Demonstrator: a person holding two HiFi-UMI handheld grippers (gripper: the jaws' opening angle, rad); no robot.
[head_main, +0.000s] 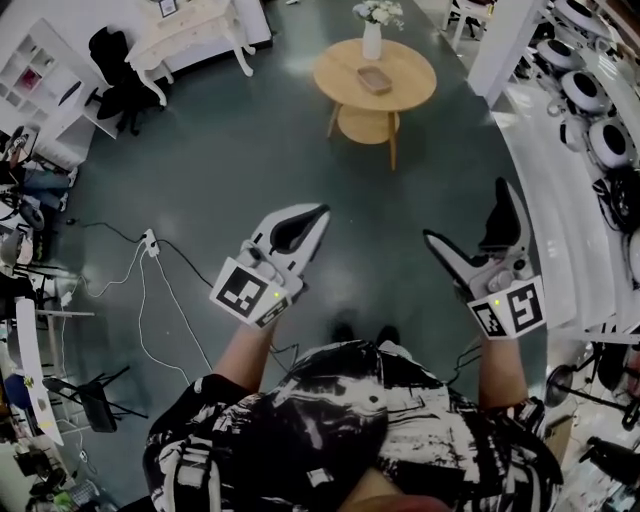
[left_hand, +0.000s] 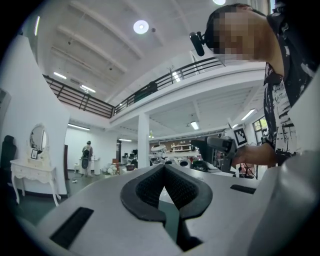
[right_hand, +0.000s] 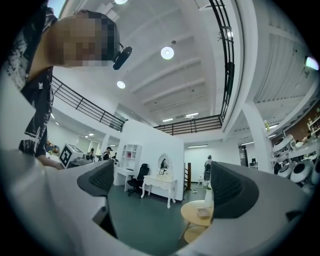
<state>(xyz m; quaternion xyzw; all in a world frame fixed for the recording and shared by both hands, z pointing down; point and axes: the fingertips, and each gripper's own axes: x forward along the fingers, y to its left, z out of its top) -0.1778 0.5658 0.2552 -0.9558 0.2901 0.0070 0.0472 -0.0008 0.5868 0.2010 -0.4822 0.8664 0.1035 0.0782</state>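
Round pale wooden table (head_main: 400, 75) stands at twelve o'clock; left gripper (head_main: 318, 215) clenched empty, right gripper (head_main: 466, 210) spread empty, both seemingly aimed there in readiness.

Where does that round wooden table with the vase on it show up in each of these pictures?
Head view: the round wooden table stands at top centre.
Left gripper view: it is not in this picture.
Right gripper view: it shows low down, right of centre.
Shared landmark: the white dressing table, top left in the head view, far left in the left gripper view, centre in the right gripper view.
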